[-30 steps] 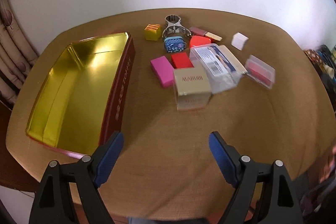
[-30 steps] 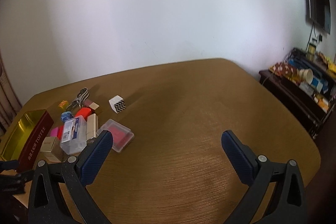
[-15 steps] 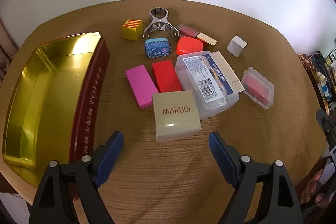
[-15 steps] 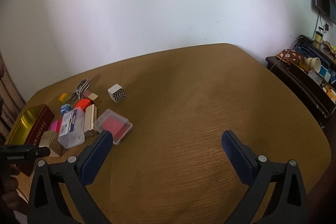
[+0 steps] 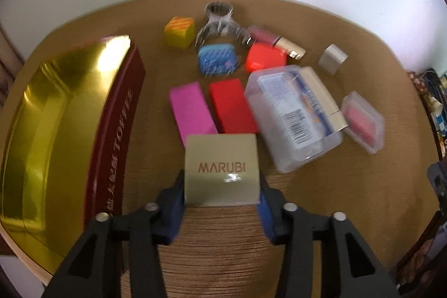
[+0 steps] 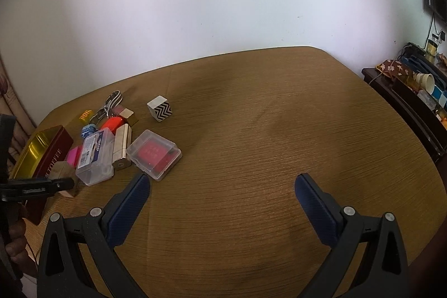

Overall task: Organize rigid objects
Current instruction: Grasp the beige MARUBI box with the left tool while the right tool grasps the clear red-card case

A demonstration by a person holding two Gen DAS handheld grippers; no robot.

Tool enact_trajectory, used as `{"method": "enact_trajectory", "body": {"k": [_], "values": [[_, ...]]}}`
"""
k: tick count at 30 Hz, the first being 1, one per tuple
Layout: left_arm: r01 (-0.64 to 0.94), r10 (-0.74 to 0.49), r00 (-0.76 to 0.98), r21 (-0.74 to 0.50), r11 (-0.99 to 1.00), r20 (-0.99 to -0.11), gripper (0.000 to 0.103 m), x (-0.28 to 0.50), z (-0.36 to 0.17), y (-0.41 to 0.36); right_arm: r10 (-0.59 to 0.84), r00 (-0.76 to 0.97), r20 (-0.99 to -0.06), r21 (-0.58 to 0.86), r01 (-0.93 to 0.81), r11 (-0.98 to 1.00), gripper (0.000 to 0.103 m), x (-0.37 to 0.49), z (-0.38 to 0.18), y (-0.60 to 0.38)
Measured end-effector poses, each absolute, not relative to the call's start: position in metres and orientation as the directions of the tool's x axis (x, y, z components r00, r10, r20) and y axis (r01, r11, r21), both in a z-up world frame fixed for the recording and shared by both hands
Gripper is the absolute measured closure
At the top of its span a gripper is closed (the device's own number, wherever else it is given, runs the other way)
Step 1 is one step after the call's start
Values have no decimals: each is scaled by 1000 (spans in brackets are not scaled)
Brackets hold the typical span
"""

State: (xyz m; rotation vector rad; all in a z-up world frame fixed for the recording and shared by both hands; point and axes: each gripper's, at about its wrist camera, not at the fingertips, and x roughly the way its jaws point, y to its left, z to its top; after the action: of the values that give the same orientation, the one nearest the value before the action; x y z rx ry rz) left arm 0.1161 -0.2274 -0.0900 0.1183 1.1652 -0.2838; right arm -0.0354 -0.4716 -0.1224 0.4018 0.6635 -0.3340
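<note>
My left gripper (image 5: 222,187) is shut on the beige MARUBI box (image 5: 220,168), its blue pads against both sides; the box rests on the table. Behind it lie a pink block (image 5: 191,109), a red block (image 5: 232,109), a clear plastic case (image 5: 293,116), a small clear box with a red insert (image 5: 363,120), a blue pouch (image 5: 218,62) and a yellow cube (image 5: 179,31). The open gold TOFFEE tin (image 5: 56,130) stands to the left. My right gripper (image 6: 222,193) is open and empty above bare table, right of the pile (image 6: 111,136).
Metal tongs (image 5: 219,21), a lipstick tube (image 5: 276,42), an orange-red case (image 5: 265,57) and a grey cube (image 5: 332,62) lie at the back. A zigzag cube (image 6: 159,108) shows in the right wrist view. A cluttered side cabinet (image 6: 413,91) stands off the table's right edge.
My left gripper has moved forward to the MARUBI box and closed on its sides. My right gripper has shifted slightly and stayed open.
</note>
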Motion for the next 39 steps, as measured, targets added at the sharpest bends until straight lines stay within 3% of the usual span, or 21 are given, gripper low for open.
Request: {"method": "enact_trajectory", "body": {"k": [10, 19, 32, 37, 38, 39], "values": [[295, -203, 416, -80, 952, -886, 58, 94, -70, -225, -140, 724, -675, 233, 390, 891, 0, -27, -119, -473], [293, -257, 437, -133, 947, -862, 58, 60, -38, -216, 167, 658, -734, 192, -35, 981, 0, 41, -119, -458], [246, -258, 460, -158, 956, -849, 57, 50, -12, -188, 225, 487, -844, 72, -312, 947, 1, 120, -130, -431], [224, -247, 474, -156, 962, -845, 57, 52, -2, -175, 210, 416, -885, 56, -353, 934, 16, 134, -147, -418], [217, -240, 480, -150, 964, -844, 57, 53, -1, -173, 212, 398, -892, 61, -359, 931, 25, 136, -150, -417], [213, -235, 483, -147, 966, -843, 57, 53, 0, -170, 207, 389, -898, 58, -362, 930, 40, 138, -154, -416]]}}
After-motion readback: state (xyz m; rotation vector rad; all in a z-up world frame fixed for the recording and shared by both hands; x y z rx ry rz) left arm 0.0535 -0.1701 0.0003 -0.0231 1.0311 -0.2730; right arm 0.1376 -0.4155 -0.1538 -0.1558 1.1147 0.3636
